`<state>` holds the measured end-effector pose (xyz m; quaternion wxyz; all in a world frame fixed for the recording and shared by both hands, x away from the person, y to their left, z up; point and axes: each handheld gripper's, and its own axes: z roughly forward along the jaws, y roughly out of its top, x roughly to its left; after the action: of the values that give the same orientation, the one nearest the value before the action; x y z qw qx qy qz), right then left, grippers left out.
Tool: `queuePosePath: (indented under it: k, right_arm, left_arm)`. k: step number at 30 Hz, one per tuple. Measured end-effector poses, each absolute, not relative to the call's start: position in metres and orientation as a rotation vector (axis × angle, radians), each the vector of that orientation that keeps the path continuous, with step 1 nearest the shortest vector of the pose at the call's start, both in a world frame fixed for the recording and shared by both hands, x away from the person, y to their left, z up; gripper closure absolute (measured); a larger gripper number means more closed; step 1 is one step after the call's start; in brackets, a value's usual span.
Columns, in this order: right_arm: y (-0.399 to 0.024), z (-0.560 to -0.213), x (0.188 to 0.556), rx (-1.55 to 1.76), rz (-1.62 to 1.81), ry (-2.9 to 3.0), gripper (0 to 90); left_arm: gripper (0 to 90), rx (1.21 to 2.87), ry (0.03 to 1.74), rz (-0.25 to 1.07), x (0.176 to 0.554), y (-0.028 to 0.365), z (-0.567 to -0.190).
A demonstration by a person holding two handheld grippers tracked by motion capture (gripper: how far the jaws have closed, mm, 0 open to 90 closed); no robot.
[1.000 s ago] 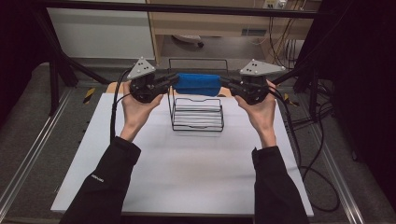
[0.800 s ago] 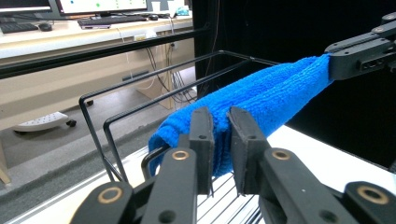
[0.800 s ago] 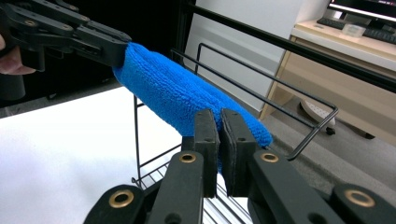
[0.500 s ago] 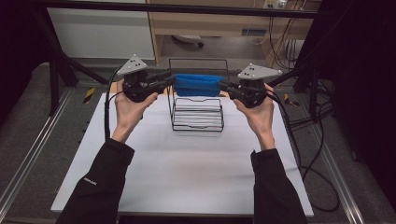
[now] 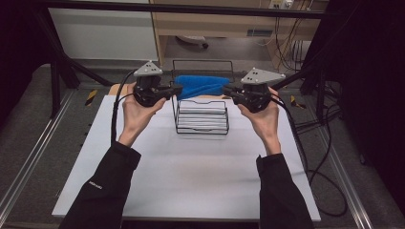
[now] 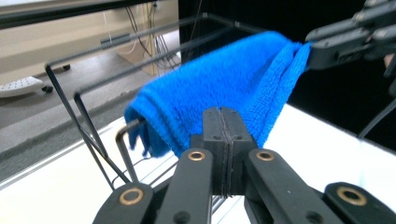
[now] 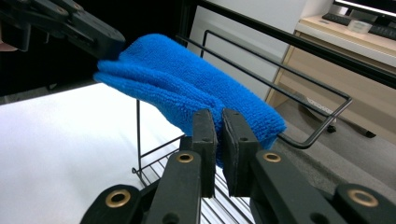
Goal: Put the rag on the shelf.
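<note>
A folded blue towel (image 5: 200, 86) lies across the top rail of a black wire rack (image 5: 200, 121) at the back of the white table (image 5: 191, 176). My left gripper (image 5: 179, 89) is at the towel's left end. In the left gripper view its jaws (image 6: 223, 116) are pressed together at the towel's (image 6: 219, 79) near edge. My right gripper (image 5: 225, 88) holds the right end. In the right gripper view its jaws (image 7: 218, 121) stand a narrow gap apart against the towel (image 7: 187, 79). The towel's corner is drawn out to the right gripper's tip (image 6: 327, 46).
The rack's rails (image 7: 280, 66) run behind the towel toward the table's far edge. Black cables (image 5: 114, 109) trail from both grippers. Beyond the table are a dark frame bar (image 5: 191, 8), a wooden desk and floor cables.
The left gripper swung out to the left, stretching the towel, then came back in toward the rack. The right gripper hardly moved.
</note>
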<state>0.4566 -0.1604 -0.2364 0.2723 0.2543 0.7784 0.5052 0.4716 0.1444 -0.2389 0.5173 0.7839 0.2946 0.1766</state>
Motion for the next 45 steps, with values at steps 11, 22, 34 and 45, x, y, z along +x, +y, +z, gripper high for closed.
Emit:
queuePosePath:
  k: [11,22,34,45]
  right_arm:
    - [-0.163,-0.237,0.456,0.690,1.416,2.105,67.0]
    - [-0.163,-0.243,0.456,0.779,1.448,2.202,87.2]
    - [-0.162,-0.268,0.470,0.865,1.340,2.138,88.5]
    - [-0.168,-0.259,0.453,0.837,1.462,2.082,62.3]
  left_arm:
    - [89.7,1.945,0.687,0.444,0.474,0.138,-0.249]
    - [89.7,1.967,0.691,0.462,0.477,0.136,-0.259]
    - [89.6,1.943,0.700,0.479,0.485,0.134,-0.266]
    - [70.6,1.931,0.712,0.449,0.469,0.152,-0.266]
